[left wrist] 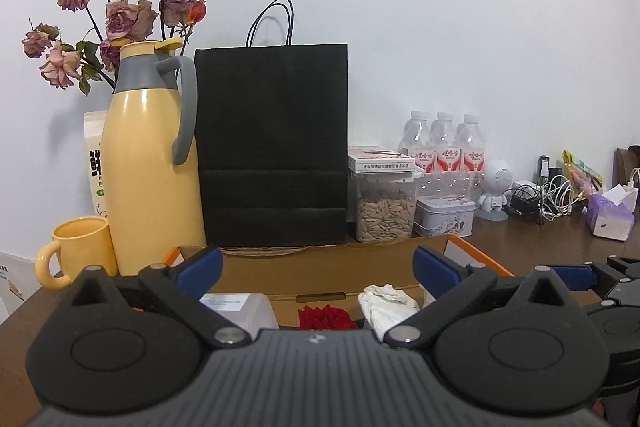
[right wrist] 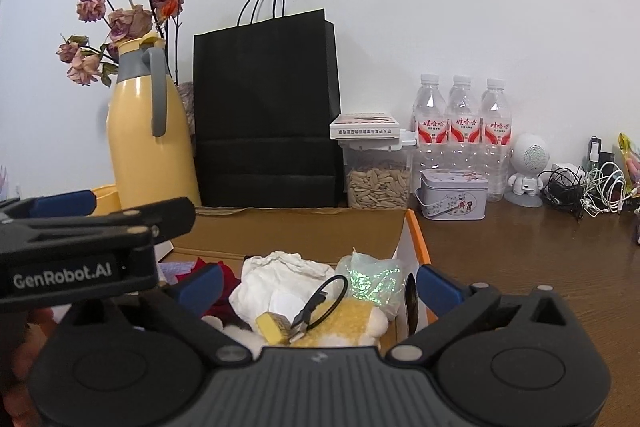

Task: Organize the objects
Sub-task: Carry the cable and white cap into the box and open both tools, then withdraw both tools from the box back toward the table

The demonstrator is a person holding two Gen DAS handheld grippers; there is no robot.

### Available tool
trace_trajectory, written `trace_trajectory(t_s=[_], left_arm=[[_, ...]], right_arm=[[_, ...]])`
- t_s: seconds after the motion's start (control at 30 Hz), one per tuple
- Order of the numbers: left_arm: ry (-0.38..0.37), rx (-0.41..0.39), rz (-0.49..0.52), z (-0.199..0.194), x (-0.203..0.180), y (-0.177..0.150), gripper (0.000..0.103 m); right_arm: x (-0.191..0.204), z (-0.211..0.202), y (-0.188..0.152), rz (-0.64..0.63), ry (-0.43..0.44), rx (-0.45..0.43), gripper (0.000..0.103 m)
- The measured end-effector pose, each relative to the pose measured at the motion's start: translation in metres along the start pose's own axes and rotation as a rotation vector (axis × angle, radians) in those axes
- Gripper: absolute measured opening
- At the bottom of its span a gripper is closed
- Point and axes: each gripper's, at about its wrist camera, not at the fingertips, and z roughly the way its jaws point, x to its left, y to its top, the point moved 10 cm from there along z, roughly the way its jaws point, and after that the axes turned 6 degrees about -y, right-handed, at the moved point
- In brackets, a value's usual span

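Observation:
An open cardboard box (left wrist: pixel 320 267) with an orange rim sits on the wooden table (right wrist: pixel 540 259); it also shows in the right wrist view (right wrist: pixel 304 231). Inside lie a white crumpled cloth (right wrist: pixel 288 279), a red flower (left wrist: pixel 326 317), a short black USB cable (right wrist: pixel 320 303), a yellow block (right wrist: pixel 272 327), a yellow-and-white plush (right wrist: pixel 344 323), an iridescent wrapper (right wrist: pixel 372 279) and a white box (left wrist: pixel 236 307). My left gripper (left wrist: pixel 318 267) is open and empty over the box. My right gripper (right wrist: pixel 318 285) is open and empty above the cloth and cable.
Behind the box stand a black paper bag (left wrist: pixel 272 147), a yellow thermos (left wrist: pixel 152 163), a yellow mug (left wrist: pixel 76 247), dried roses (left wrist: pixel 120 7), a seed jar (left wrist: pixel 384 211), a tin (left wrist: pixel 444 215) and three water bottles (left wrist: pixel 444 143). A robot speaker (right wrist: pixel 528 167), cables (right wrist: pixel 588 191) and tissues (left wrist: pixel 612 215) lie right.

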Motion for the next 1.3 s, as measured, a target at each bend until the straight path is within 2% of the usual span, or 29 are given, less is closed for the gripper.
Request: trace_trajectory(t_s=[0.4, 0.7, 0.87, 1.1, 1.3], left_arm=[[-0.034, -0.032, -0.047, -0.031, 0.009, -0.001, 0.103], [-0.025, 0.001, -0.037, -0.072, 0.026, -0.025, 0.103], [-0.006, 0.007, -0.056, -0.103, 0.037, -0.030, 0.103], [0.027, 0.069, -0.060, -0.137, 0.060, -0.043, 0.103], [0.076, 0.113, -0.063, -0.166, 0.083, -0.055, 0.103]], right_arm=[[0.002, -0.024, -0.001, -0.034, -0.002, -0.029, 0.103], [0.014, -0.058, -0.018, -0.111, 0.011, -0.047, 0.103], [0.026, -0.077, -0.035, -0.145, 0.033, -0.024, 0.103], [0.039, -0.104, -0.058, -0.171, 0.074, 0.035, 0.103], [0.056, -0.119, -0.080, -0.180, 0.138, 0.122, 0.103]])
